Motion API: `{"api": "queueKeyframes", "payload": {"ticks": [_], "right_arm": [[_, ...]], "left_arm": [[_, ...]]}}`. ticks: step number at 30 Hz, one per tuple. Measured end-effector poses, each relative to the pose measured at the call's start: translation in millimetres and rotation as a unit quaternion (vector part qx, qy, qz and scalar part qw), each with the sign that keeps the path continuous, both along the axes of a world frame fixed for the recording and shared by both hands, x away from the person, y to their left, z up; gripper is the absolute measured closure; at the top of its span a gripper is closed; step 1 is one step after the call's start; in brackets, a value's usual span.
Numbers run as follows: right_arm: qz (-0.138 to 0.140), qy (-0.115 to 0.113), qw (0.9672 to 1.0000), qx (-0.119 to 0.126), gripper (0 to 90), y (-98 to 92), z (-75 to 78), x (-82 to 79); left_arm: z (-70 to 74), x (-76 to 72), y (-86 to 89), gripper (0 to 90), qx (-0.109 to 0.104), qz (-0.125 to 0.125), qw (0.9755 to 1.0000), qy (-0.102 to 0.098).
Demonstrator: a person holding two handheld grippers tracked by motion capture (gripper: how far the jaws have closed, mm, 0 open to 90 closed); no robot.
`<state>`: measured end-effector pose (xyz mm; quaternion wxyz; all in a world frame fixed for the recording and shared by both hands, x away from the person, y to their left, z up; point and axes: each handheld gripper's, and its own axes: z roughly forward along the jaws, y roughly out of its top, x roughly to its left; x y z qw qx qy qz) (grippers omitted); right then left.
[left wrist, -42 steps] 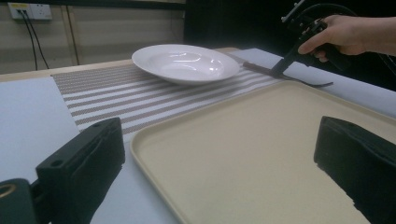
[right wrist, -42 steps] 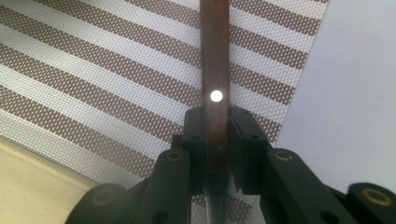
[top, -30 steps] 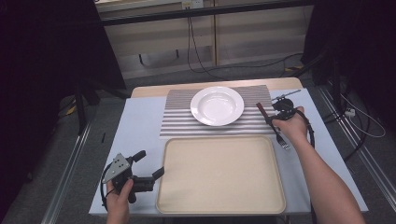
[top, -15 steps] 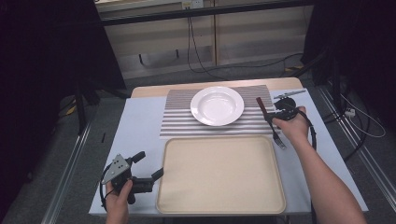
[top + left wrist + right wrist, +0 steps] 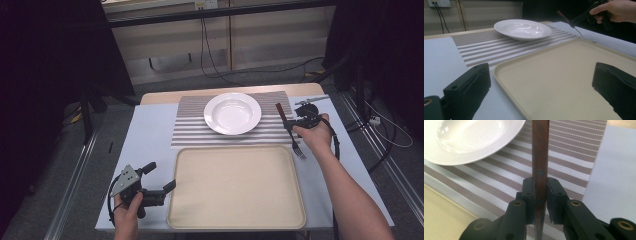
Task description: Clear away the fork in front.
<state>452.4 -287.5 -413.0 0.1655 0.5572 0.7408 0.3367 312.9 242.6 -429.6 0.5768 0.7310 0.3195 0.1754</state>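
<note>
- R gripper (image 5: 540, 192) fingers (image 5: 528, 192) clenched on fork (image 5: 289, 127) by its brown handle, mid-right of high view, tines hanging low toward frame bottom
- vs a sec ago: fork barely shifted, just tilted a bit; grip steady, so prob. poised for placing beside plate (image 5: 233, 113)
- L gripper (image 5: 161, 176) fingers released, nothing between, lower left, at tray (image 5: 235, 220) edge
- striped mat (image 5: 192, 131) under plate; tray fills tabletop (image 5: 145, 130) front; nothing blocks the fork's way
</note>
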Motion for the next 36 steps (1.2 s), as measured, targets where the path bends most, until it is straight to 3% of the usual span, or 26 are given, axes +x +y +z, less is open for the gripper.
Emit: {"api": "queueKeyframes", "payload": {"ticks": [13,20,24,27,29,31,32,33,34,35,36], "right_arm": [[0.005,-0.003,1.0,0.005,78.0,-4.7,17.0,-2.8],[0.019,-0.038,0.9989,0.023,78.0,-5.8,37.5,-14.0],[0.03,-0.053,0.9975,0.035,78.0,-1.9,45.3,-21.8],[0.042,-0.075,0.995,0.052,77.9,4.8,49.4,-30.4],[0.055,-0.098,0.9912,0.069,78.0,11.5,50.6,-40.1],[0.059,-0.107,0.9897,0.075,77.9,13.9,51.1,-43.9],[0.06,-0.117,0.9879,0.082,77.9,16.0,51.5,-47.9],[0.064,-0.133,0.984,0.1,77.9,20.4,52.2,-56.1],[0.064,-0.133,0.984,0.1,77.9,20.4,52.2,-56.1],[0.069,-0.152,0.9795,0.113,77.9,23.7,53.1,-63.9],[0.071,-0.157,0.9777,0.119,78.0,25.3,53.4,-67.4]], "left_arm": [[0.3,-0.1,0.3,2.1,-0.002,0.002,1.0,-0.001],[1.1,-0.1,1.6,2.1,0.003,-0.002,1.0,-0.003],[1.7,-0.7,0.9,2.1,-0.005,0.002,1.0,-0.002],[2.2,-0.4,0.5,2.1,-0.006,0.003,1.0,0.0],[3.9,-1.0,-0.1,2.0,-0.005,0.005,1.0,-0.002],[5.7,-1.3,-0.7,2.0,-0.007,0.004,1.0,-0.005],[6.6,-1.2,-1.1,2.0,-0.008,0.003,1.0,-0.005],[7.8,-1.0,-1.3,2.0,-0.005,0.005,1.0,-0.005],[8.7,-1.0,-1.8,2.0,-0.008,0.006,0.9999,-0.003],[9.8,-1.0,-2.1,2.0,-0.01,0.006,0.9999,-0.003],[12.5,-0.6,-3.3,2.0,-0.007,0.008,0.9999,-0.006]]}}
